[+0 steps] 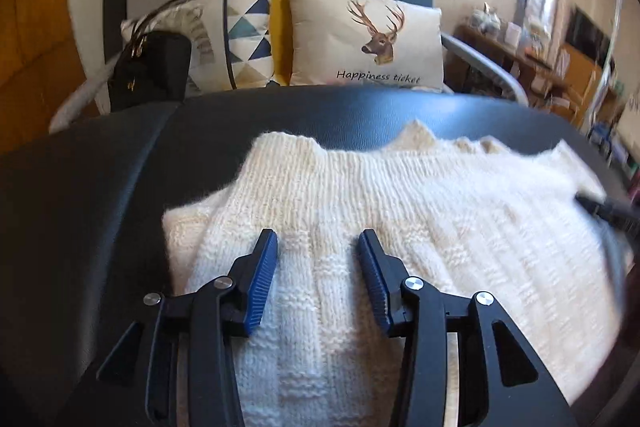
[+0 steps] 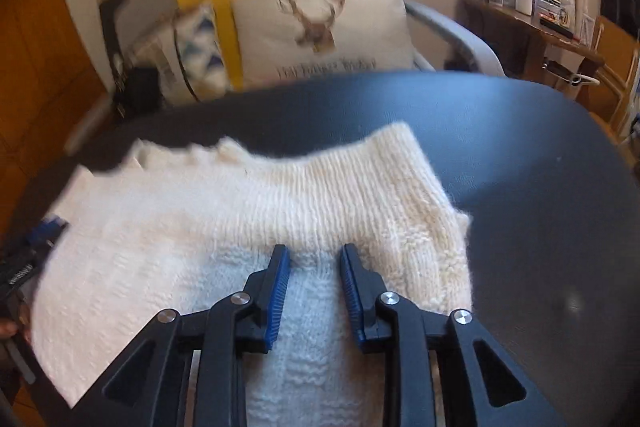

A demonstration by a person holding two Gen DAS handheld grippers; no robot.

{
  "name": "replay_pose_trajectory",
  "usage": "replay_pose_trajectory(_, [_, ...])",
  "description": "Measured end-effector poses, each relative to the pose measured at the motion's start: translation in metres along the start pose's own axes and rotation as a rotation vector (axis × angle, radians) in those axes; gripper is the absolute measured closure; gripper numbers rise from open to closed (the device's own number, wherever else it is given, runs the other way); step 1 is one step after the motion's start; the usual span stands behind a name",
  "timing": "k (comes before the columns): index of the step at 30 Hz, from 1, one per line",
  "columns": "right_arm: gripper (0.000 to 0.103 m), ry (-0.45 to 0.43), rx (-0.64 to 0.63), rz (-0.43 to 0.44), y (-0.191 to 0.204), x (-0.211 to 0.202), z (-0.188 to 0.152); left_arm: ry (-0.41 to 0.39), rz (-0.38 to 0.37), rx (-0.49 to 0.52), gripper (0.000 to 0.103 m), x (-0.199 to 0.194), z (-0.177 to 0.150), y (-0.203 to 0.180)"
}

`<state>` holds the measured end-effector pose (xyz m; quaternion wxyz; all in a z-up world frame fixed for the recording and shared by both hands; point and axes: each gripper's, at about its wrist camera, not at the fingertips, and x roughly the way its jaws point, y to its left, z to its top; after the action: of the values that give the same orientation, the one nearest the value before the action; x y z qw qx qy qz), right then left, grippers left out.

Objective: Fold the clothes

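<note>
Both the left gripper (image 1: 318, 241) and right gripper (image 2: 314, 255) hover agape over the cream sweater (image 1: 400, 211), whose near hem is cut off.

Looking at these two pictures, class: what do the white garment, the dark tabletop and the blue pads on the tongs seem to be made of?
Garment: chunky knitted yarn, probably wool or acrylic; ribbed rows and a fuzzy surface show.
Tabletop: smooth black, faintly grained with a soft sheen, perhaps leatherette or vinyl.
Pads: blue, finely ridged, likely rubber or soft plastic, set on black arms that look like hard plastic.
</note>
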<state>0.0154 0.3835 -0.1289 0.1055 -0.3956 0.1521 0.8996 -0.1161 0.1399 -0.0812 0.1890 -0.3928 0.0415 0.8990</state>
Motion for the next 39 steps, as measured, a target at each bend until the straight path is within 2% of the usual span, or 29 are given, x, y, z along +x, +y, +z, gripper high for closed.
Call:
replay_pose_trajectory(3, [0.078, 0.045, -0.070, -0.027, 0.015, -0.004, 0.000, -0.014, 0.006, 0.034, 0.057, -0.009, -0.013, -0.006])
replay_pose_trajectory(6, [0.078, 0.059, -0.152, -0.035, 0.023, -0.011, -0.008, -0.022, -0.011, 0.014, 0.057, -0.025, -0.032, -0.005])
replay_pose_trajectory(10, [0.079, 0.031, -0.022, 0.043, 0.000, -0.030, 0.003, -0.029, -0.017, -0.005, 0.057, -0.041, -0.026, -0.003])
replay_pose_trajectory(13, [0.079, -0.033, -0.012, 0.027, -0.005, -0.049, 0.020, -0.056, -0.016, -0.011, 0.057, -0.047, -0.013, -0.003])
replay_pose_trajectory(15, [0.079, -0.014, -0.016, 0.004, -0.011, -0.037, 0.030, -0.029, 0.016, 0.031, 0.056, -0.030, -0.007, -0.007])
replay_pose_trajectory(16, [0.079, 0.022, -0.008, -0.006, -0.016, -0.022, 0.032, 0.008, 0.056, 0.053, 0.056, -0.016, -0.006, -0.008])
replay_pose_trajectory(19, [0.079, 0.114, 0.017, -0.043, -0.033, 0.019, 0.030, 0.059, 0.057, 0.021, 0.052, 0.010, -0.005, 0.004])
replay_pose_trajectory(20, [0.079, 0.111, 0.028, -0.041, -0.038, 0.024, 0.028, 0.061, 0.054, 0.013, 0.052, 0.008, -0.003, 0.005])
replay_pose_trajectory(23, [0.080, 0.067, 0.050, -0.015, -0.039, -0.004, 0.027, 0.015, 0.046, -0.003, 0.052, -0.014, -0.001, 0.008])
replay_pose_trajectory(25, [0.079, 0.034, 0.026, 0.009, -0.033, -0.032, 0.021, -0.007, 0.036, 0.011, 0.052, -0.034, -0.010, 0.008])
replay_pose_trajectory(27, [0.077, 0.004, -0.009, -0.005, -0.025, -0.063, 0.004, -0.051, 0.018, 0.025, 0.052, -0.057, -0.027, 0.005])
replay_pose_trajectory(29, [0.077, 0.019, -0.012, 0.001, -0.025, -0.080, -0.017, -0.047, 0.033, 0.054, 0.051, -0.064, -0.045, 0.001])
replay_pose_trajectory(32, [0.077, 0.126, -0.023, -0.029, -0.026, -0.073, -0.052, -0.025, 0.052, 0.075, 0.049, -0.057, -0.058, -0.001])
replay_pose_trajectory(33, [0.077, 0.136, -0.017, -0.034, -0.029, -0.072, -0.061, -0.024, 0.056, 0.078, 0.049, -0.054, -0.061, -0.001])
replay_pose_trajectory(37, [0.075, 0.106, 0.118, 0.002, -0.049, -0.091, -0.067, -0.031, 0.047, 0.022, 0.049, -0.070, -0.058, 0.003])
replay_pose_trajectory(39, [0.075, 0.056, 0.102, 0.002, -0.048, -0.115, -0.066, -0.060, 0.033, -0.006, 0.049, -0.089, -0.062, 0.005])
